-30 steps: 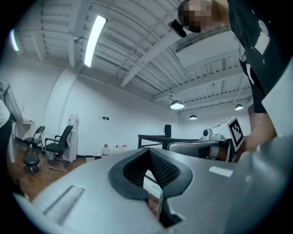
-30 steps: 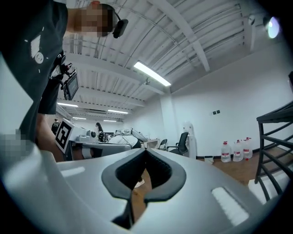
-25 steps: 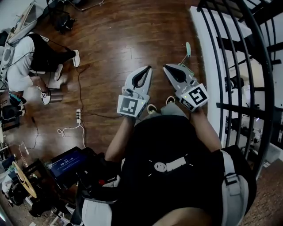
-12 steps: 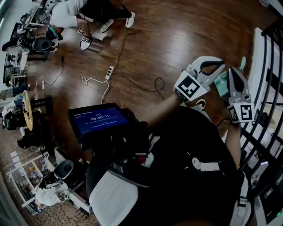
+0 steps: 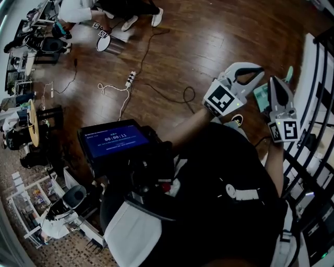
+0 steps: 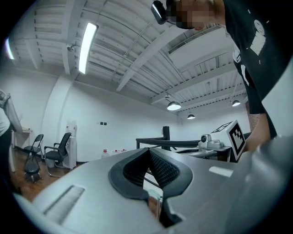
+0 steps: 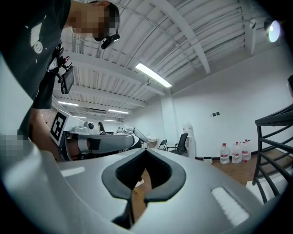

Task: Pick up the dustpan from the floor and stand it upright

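In the head view a teal dustpan (image 5: 260, 96) lies on the wooden floor by the white base of the railing. Its handle (image 5: 288, 73) points away from me. Both grippers hover level above it, side by side, and hide most of the pan. My left gripper (image 5: 259, 68) is shut with nothing between its jaws; in the left gripper view the tips (image 6: 149, 150) meet. My right gripper (image 5: 273, 80) is likewise shut and empty, its tips (image 7: 146, 150) touching in the right gripper view. Neither touches the dustpan.
A black stair railing (image 5: 319, 78) on a white base runs along the right. A power strip with cables (image 5: 129, 79) lies on the floor at the left. A tablet screen (image 5: 114, 139) hangs at my chest. A person (image 5: 78, 8) sits far left. Water jugs (image 7: 236, 153) stand by the wall.
Since a second ago the head view has swung, so both grippers and the dustpan now sit at the right of the picture. Both grippers stay shut; little differs over the last half second.
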### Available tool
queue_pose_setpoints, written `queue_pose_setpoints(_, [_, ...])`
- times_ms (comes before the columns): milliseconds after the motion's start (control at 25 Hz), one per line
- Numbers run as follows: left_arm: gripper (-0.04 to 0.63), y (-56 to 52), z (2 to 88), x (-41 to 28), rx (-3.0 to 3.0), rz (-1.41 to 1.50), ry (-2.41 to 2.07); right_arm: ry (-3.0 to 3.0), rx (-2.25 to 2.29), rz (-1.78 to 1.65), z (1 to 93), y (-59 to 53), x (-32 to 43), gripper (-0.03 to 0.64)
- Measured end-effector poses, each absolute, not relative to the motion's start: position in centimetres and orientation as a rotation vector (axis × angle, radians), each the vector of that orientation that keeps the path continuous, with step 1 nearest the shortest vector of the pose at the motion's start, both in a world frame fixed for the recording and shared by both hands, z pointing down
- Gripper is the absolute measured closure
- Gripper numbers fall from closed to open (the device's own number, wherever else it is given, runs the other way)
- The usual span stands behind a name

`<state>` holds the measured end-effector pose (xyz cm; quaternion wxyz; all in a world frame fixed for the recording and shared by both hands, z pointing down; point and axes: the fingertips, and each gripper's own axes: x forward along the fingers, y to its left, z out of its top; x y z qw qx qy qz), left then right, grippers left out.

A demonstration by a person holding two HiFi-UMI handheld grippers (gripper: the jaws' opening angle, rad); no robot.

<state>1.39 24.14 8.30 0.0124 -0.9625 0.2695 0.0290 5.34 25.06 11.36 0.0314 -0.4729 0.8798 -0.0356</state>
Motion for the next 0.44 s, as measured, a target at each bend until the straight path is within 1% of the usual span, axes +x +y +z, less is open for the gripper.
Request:
queue_pose_setpoints(280, [0.577,24.1,8.2,1.2,-3.006,0.078,0.854,2.720,-1.460,-0.110,11.3,25.0,5.4,0.615])
queue_pose_setpoints(440, [0.577,24.6,8.0,3.5,-3.045,0.092,0.811,2.730,-1.525,-0.094,10.5,25.6,8.0,0.615])
